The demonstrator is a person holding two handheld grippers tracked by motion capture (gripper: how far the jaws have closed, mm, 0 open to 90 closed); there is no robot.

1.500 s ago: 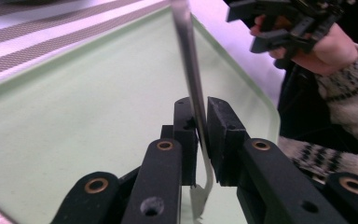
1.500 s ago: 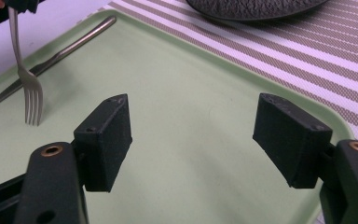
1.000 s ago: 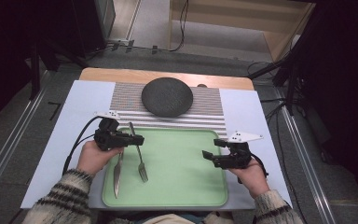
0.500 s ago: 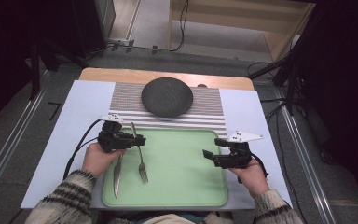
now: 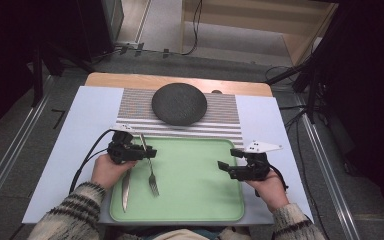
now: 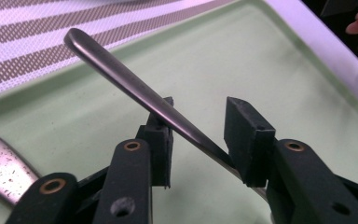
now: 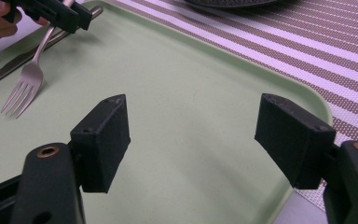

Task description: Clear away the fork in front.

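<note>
Tray [image 5: 195, 175]: pale green. Placemat [image 5: 225, 117]: brown/white stripes. Plate [image 5: 179, 103]: dark grey. Fork [image 5: 150, 167], knife [image 5: 125, 187]: silver. Grippers, left [image 5: 150, 150] & right [image 5: 223, 165]: black. Sleeves: striped knit, cream/brown.

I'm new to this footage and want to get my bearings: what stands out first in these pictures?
The pale green tray near the table's front edge draws the eye, with a fork and a knife lying at its left end. The left gripper sits over the fork's handle, which runs between jaws that have just been opening. Beyond the tray, a dark round plate rests on a striped mat, while the right gripper waits open over the tray's bare right end.
</note>
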